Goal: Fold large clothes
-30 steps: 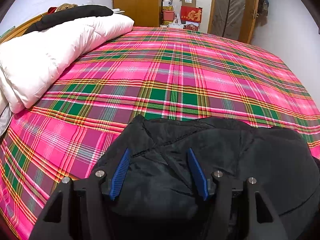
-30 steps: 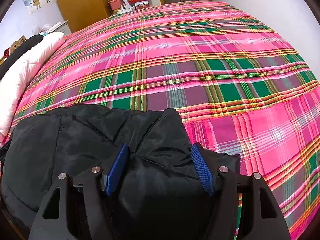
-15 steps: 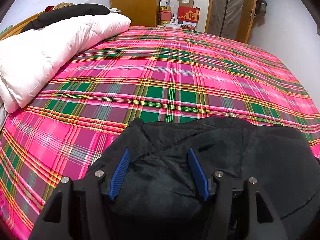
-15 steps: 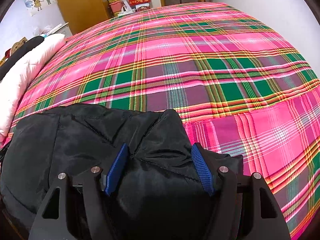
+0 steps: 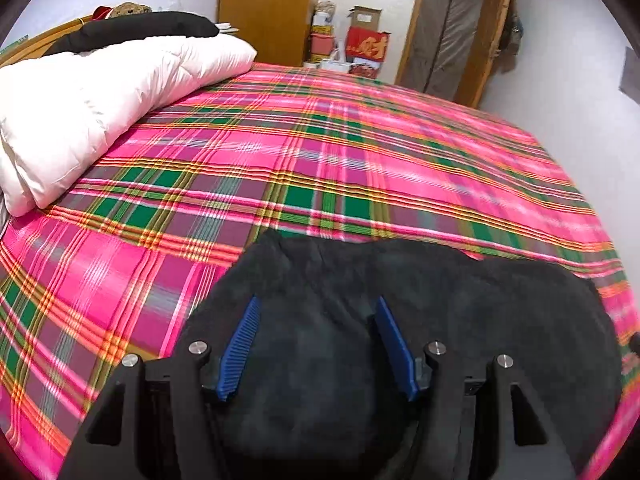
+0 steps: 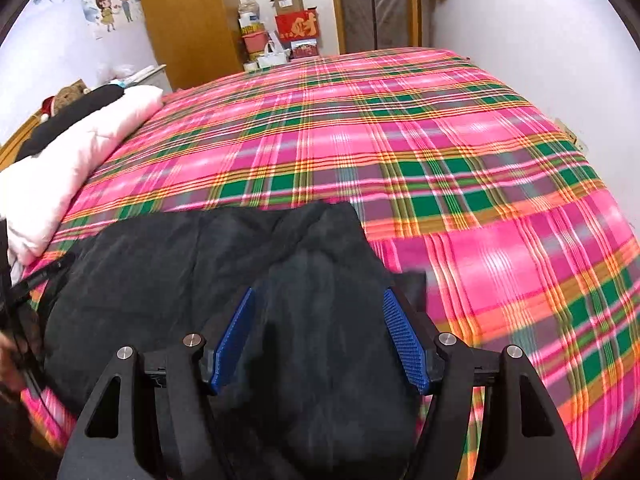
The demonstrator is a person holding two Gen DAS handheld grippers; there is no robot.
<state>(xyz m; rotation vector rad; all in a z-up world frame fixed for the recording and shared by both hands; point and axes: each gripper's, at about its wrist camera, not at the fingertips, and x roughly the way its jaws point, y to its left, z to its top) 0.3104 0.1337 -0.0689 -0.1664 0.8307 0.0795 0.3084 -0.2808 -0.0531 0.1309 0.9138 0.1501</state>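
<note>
Presently listed: one black padded jacket (image 5: 400,320), bunched in a thick bundle on the near edge of the bed (image 5: 320,168), which carries a pink-and-green plaid cover. White duvet (image 5: 92,96) lies rolled along the bed's head side, well apart from the jacket; a black garment (image 5: 140,30) rests on top of it. Wardrobe (image 6: 188,20) and a stack of boxes (image 6: 292,20) stand beyond the bed's far edge.

Left gripper (image 5: 316,344): jaws spread wide, a mound of jacket bulging between them. Right gripper (image 6: 320,340): jaws likewise spread, jacket fabric filling the gap. Whether the pads press the cloth cannot be told; neither looks clenched.

Step in hand, by judgement: taking hold of the jacket's near portion on both sides, to lift and spread it over the bed.

Handling note: the padding is slippery and thick, so each gripper should close on a seam or hem rather than the puffy middle, both at matching height, then draw apart evenly to avoid twisting.
</note>
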